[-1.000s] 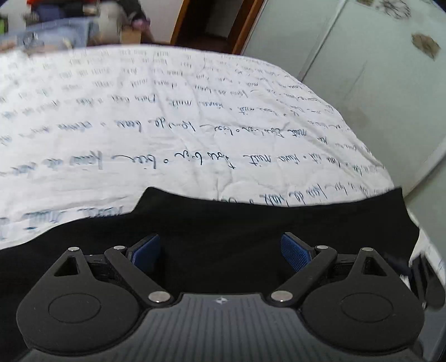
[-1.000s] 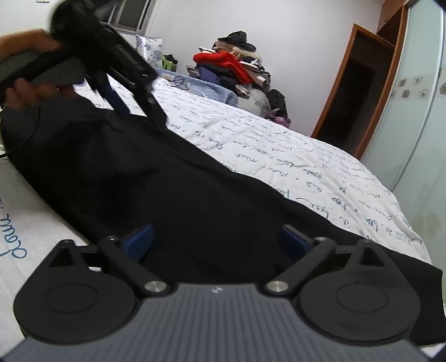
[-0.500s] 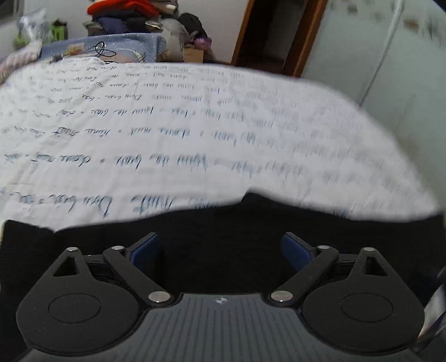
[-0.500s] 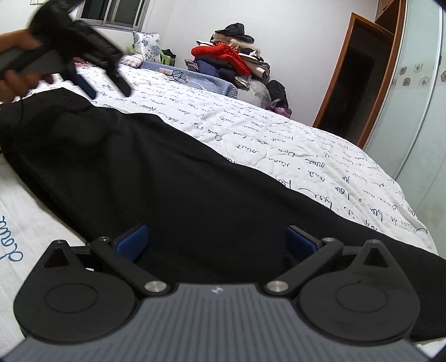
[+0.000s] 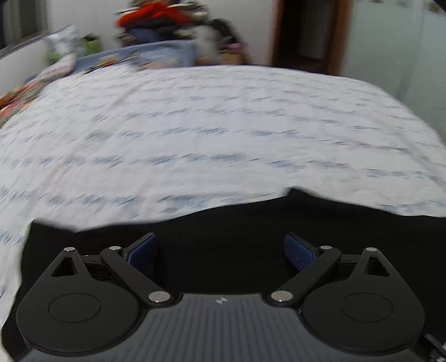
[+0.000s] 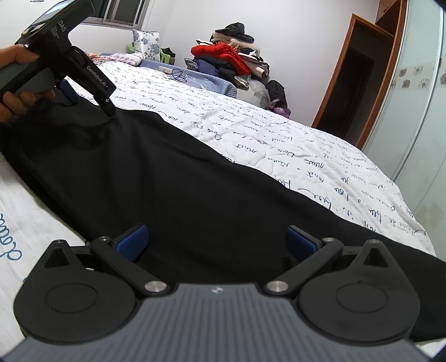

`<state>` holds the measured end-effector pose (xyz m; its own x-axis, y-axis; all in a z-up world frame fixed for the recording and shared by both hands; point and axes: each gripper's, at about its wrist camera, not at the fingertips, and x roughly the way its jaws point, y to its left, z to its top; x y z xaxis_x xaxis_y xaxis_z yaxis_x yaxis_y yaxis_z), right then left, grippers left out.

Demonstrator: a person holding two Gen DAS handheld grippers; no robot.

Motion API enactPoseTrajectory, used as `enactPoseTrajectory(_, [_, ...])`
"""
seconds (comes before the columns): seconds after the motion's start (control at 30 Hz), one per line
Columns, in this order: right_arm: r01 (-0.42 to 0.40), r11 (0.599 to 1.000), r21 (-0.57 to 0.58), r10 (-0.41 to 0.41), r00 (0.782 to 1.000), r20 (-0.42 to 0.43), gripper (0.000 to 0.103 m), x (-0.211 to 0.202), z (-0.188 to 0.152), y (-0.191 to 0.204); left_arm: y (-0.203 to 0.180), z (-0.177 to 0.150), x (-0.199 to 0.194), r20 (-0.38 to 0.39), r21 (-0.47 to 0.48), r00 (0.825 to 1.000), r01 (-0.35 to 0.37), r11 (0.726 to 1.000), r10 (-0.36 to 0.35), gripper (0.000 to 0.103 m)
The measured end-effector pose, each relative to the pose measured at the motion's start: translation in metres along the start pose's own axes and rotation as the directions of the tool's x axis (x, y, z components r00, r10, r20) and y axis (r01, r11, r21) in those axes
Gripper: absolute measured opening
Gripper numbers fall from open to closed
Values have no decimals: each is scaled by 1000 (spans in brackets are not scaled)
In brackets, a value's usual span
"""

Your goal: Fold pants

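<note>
**Black pants stretched across the bed, both grippers spread wide**

On the left wrist view, everything past the gripper is pretty smeared, so take the far stuff loosely. The left gripper (image 5: 220, 247) has its jaws spread wide apart with nothing pinched between the blue pads (image 5: 298, 250). Right under and ahead of them is the black pants (image 5: 223, 236) fabric, filling the bottom strip of the frame from side to side, with a wavy top edge. Beyond that is the white quilt (image 5: 211, 133) with blue handwriting print, too blurred to read. At the far end there's a pile of clothes (image 5: 159, 19) with something red on top, and a dark doorway (image 5: 303, 30) to the right of it.

Over on the right wrist view it's sharp. The right gripper (image 6: 216, 241) is also spread wide, nothing between its pads, sitting low over the pants (image 6: 167, 172). The pants lie flat on the quilt (image 6: 278, 139) as one long dark band running from the upper left down to the lower right. At the upper left end, the left gripper (image 6: 89, 92) shows up held in a hand (image 6: 19, 80), its fingertips down on or just at the fabric there; can't tell if it's actually touching. Clothes pile (image 6: 231, 55), a floral pillow (image 6: 146, 40) and a wood-framed doorway (image 6: 356, 80) sit in the background.
</note>
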<state>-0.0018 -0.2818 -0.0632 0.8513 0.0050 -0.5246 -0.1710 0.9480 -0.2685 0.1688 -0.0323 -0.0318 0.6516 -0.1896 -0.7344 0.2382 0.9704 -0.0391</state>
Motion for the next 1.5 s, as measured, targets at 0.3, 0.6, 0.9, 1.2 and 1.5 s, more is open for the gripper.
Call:
enactPoseTrajectory(0.3, [5, 1000, -6, -4, 1000, 3, 103, 1, -1, 1, -29, 49, 49, -144, 31, 969, 208, 978, -202, 39])
enactPoseTrajectory(0.6, [-5, 1000, 7, 5, 1000, 0, 103, 2, -1, -1, -28, 48, 55, 21, 49, 1000, 19, 999, -20, 39])
enactPoseTrajectory(0.9, [-10, 1000, 12, 11, 1000, -4, 103, 2, -1, -2, 42, -5, -11, 11, -34, 999, -52, 998, 53, 41])
enactPoseTrajectory(1.2, [5, 1000, -7, -5, 1000, 2, 103, 1, -2, 0, 121, -25, -52, 5, -175, 999, -42, 984, 44, 47])
enactPoseTrajectory(1.5, [-3, 1000, -2, 3, 1000, -4, 103, 2, -2, -1, 89, -89, -72, -42, 21, 993, -110, 994, 110, 68])
